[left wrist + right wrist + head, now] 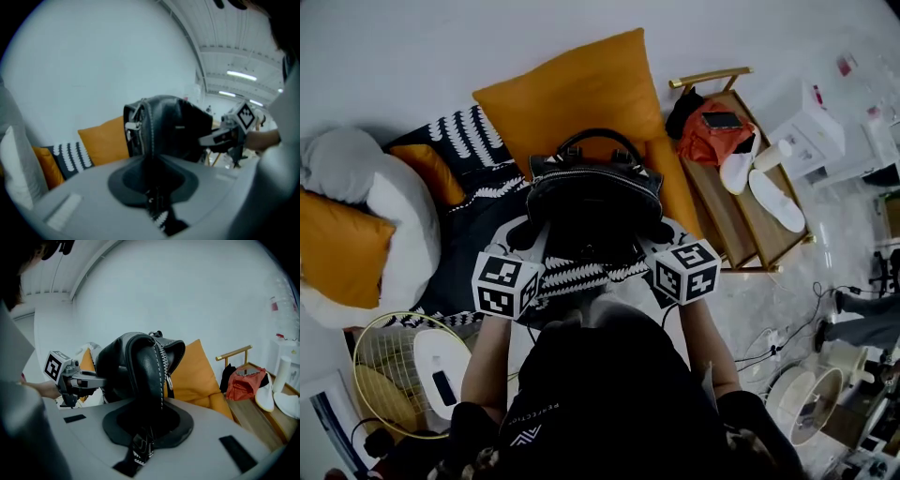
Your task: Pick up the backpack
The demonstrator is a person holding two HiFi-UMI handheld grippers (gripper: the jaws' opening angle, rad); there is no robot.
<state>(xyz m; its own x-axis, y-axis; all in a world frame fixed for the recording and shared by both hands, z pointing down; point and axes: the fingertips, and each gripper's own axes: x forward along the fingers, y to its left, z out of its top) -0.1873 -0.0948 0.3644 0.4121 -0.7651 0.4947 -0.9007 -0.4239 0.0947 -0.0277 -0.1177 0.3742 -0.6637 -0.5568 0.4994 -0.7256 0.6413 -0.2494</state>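
Observation:
The black leather backpack (595, 202), with a top handle and silver zip, hangs in the air above the cushions, held from both sides. My left gripper (532, 234) is shut on its left side, and my right gripper (660, 232) is shut on its right side. In the left gripper view the backpack (168, 131) rises straight out of my left gripper (153, 180), with the right gripper (224, 135) clamped on its far side. The right gripper view shows the backpack (140, 366) pinched in my right gripper (146, 425), and the left gripper (79, 379) beyond it.
A large orange cushion (581, 98) and a black-and-white patterned cover (473, 141) lie under the backpack, with a white pillow (384, 202) at the left. A gold-framed wooden bench (741, 202) at the right bears a red bag (711, 136) and white slippers (769, 192). A round fan (403, 370) stands lower left.

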